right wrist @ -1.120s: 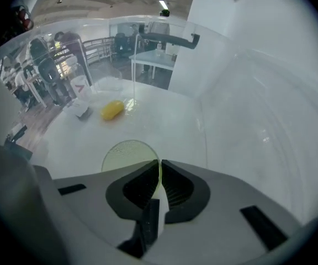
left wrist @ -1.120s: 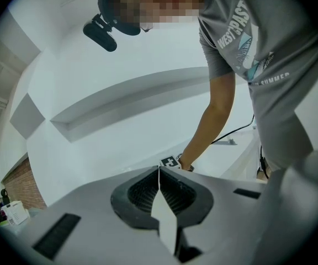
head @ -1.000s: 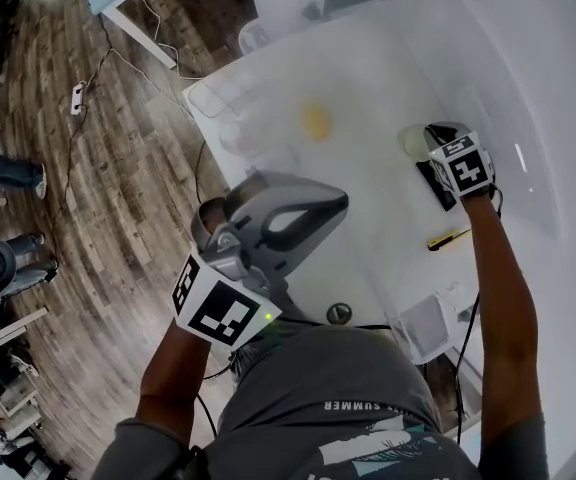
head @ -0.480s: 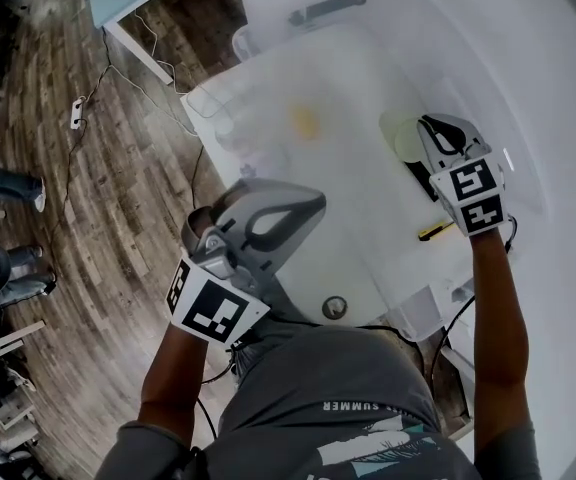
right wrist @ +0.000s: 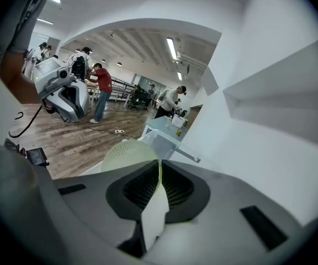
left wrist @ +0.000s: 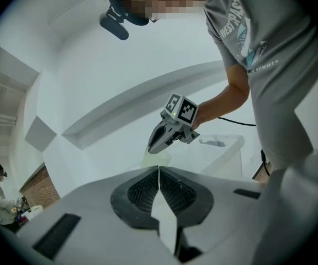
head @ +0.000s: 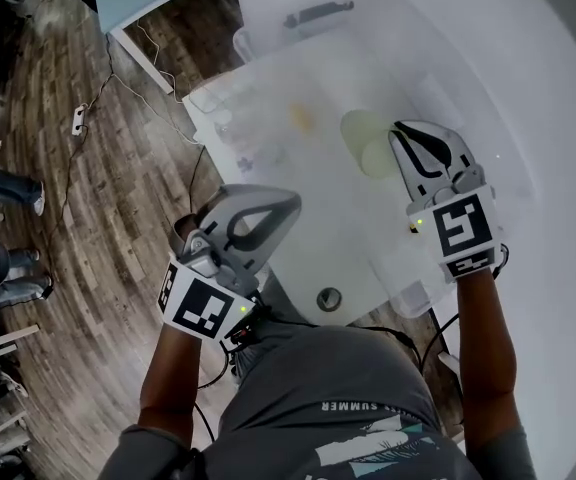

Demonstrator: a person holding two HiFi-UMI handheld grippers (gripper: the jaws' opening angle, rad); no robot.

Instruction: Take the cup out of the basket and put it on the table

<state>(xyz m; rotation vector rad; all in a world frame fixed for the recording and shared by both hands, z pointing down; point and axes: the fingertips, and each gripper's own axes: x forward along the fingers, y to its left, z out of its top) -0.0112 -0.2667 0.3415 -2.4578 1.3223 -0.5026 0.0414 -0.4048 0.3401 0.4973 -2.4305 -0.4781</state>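
Note:
A pale green cup [head: 365, 141] hangs over the middle of the white table [head: 318, 218]; its thin wall is pinched between the pads of my right gripper [head: 399, 133]. In the right gripper view the cup [right wrist: 127, 152] bulges left of the jaws, where the right gripper [right wrist: 159, 173] is shut on its rim. The clear basket [head: 411, 271] stands at the table's near right, just left of my right wrist. My left gripper [head: 286, 205] hovers at the table's near left edge, jaws together and holding nothing [left wrist: 159, 173]. From the left gripper view the cup [left wrist: 159, 159] shows under the right gripper [left wrist: 154, 146].
Clear plastic containers [head: 220, 103] sit at the table's far left, a small yellow object [head: 303, 118] beside them. A round dark fitting [head: 329, 299] lies near the front edge. Wooden floor with cables [head: 118, 168] lies to the left; people stand in the room [right wrist: 101, 90].
My right gripper has carried the cup leftward, away from the basket and toward the table's middle. The left gripper has drifted a little toward me, still shut.

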